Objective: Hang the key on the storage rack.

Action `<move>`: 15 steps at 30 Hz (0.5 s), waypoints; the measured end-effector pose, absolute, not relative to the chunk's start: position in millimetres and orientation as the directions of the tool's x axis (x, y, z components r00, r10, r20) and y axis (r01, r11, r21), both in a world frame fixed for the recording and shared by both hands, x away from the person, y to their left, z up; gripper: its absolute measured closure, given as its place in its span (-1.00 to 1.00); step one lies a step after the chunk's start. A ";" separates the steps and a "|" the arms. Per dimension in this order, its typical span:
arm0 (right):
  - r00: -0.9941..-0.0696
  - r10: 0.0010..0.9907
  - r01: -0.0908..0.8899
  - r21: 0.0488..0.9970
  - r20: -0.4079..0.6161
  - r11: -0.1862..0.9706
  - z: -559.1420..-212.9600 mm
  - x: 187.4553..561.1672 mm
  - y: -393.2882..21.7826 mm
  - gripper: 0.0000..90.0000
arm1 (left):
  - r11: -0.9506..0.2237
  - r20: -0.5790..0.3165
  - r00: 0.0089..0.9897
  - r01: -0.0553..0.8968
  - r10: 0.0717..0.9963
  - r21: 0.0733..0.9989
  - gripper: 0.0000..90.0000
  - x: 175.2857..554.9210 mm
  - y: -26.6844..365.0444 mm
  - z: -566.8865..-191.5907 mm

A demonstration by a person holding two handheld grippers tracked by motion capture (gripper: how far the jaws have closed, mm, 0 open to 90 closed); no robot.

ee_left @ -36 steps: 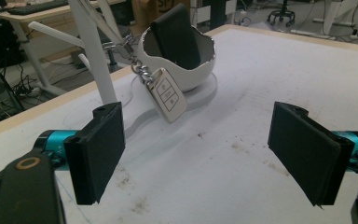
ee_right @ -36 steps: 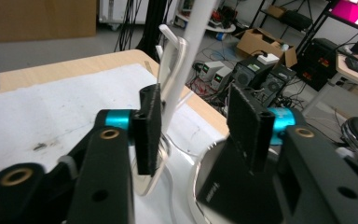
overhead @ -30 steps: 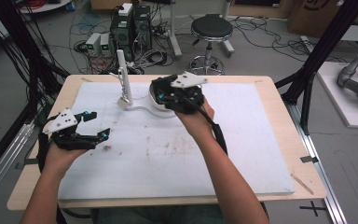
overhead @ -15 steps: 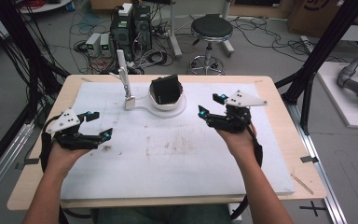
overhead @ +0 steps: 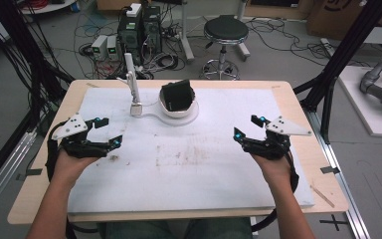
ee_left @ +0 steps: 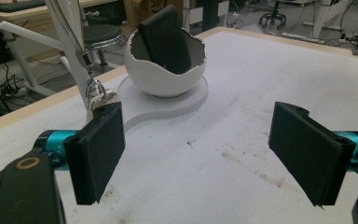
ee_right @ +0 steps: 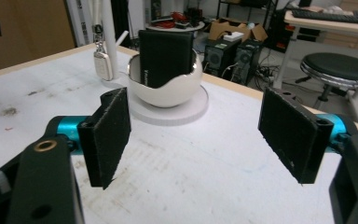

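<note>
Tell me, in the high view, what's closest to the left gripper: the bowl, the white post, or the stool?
From the left gripper:
1. Thin white upright post, back-left of the table.
2. White bowl holding a black wallet, back-centre.
3. Round black stool, on the floor beyond.

You have a black wallet (overhead: 177, 94) in a white bowl (overhead: 178, 107), a stained white mat (overhead: 189, 164), and black, teal-accented grippers.

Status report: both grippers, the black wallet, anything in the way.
Left gripper open, right gripper open, both empty. Black wallet upright in white bowl. Nothing blocking.
</note>
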State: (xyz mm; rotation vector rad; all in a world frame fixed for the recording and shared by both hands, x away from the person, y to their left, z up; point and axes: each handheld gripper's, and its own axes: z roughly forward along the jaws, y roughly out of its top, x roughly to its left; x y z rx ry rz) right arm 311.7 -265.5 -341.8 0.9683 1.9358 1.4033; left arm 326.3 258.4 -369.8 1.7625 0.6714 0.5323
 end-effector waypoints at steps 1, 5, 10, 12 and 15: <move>-0.586 0.810 0.230 0.954 -0.023 0.194 -341.8 311.7 -265.5 -0.45 | -0.217 0.020 0.736 0.174 0.676 0.961 -0.59 326.3 258.4 -369.8; -0.569 0.822 0.245 0.949 -0.027 0.200 -349.6 310.2 -274.8 -0.52 | -0.215 0.017 0.737 0.175 0.676 0.961 -0.59 325.3 258.1 -370.6; -0.554 0.833 0.263 0.945 -0.016 0.193 -357.7 311.7 -286.5 -0.53 | -0.220 0.015 0.734 0.184 0.679 0.958 -0.59 324.3 257.8 -373.7; -0.549 0.835 0.269 0.944 -0.010 0.188 -358.8 312.4 -288.2 -0.53 | -0.220 0.015 0.735 0.184 0.678 0.958 -0.59 323.5 257.1 -373.6; -0.541 0.841 0.280 0.942 -0.005 0.185 -360.8 314.0 -289.9 -0.53 | -0.225 0.017 0.744 0.180 0.668 0.958 -0.59 321.6 254.7 -373.7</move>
